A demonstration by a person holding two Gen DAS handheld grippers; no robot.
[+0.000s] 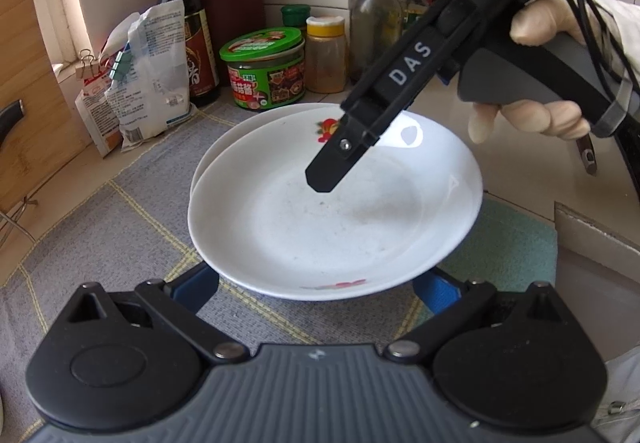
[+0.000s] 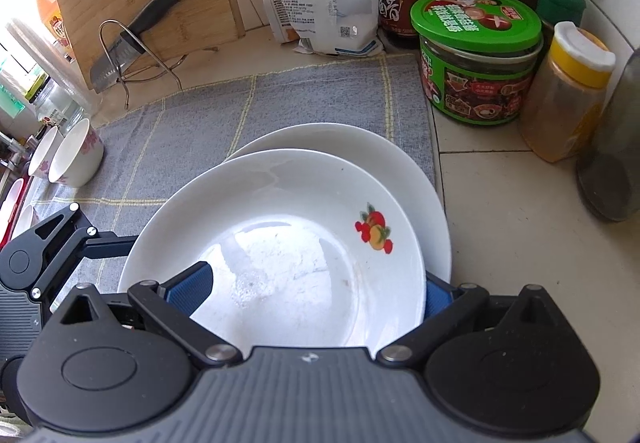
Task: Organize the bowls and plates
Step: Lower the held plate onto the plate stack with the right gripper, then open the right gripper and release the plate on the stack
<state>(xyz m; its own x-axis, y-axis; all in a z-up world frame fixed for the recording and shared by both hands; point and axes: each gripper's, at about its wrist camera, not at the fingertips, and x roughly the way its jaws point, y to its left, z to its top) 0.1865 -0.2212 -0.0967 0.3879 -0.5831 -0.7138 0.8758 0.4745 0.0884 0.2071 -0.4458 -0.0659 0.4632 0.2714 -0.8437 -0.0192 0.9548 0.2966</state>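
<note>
1. Top plate [image 2: 280, 227]: white, shallow, fruit motif on its rim, lying upright and offset on the plate beneath.
2. Lower plate [image 2: 384, 159]: plain white, flat on the grey cloth [image 2: 200, 115].
3. Two bowls [image 2: 76, 153]: white with pink flowers, tipped on their sides at the cloth's left edge.

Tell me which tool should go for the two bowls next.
Left, probably. The bowls sit at the cloth's left edge, just beyond the left tool. The right tool is open over the stacked plates, on the side by the jar, so it would have to cross over.
</note>
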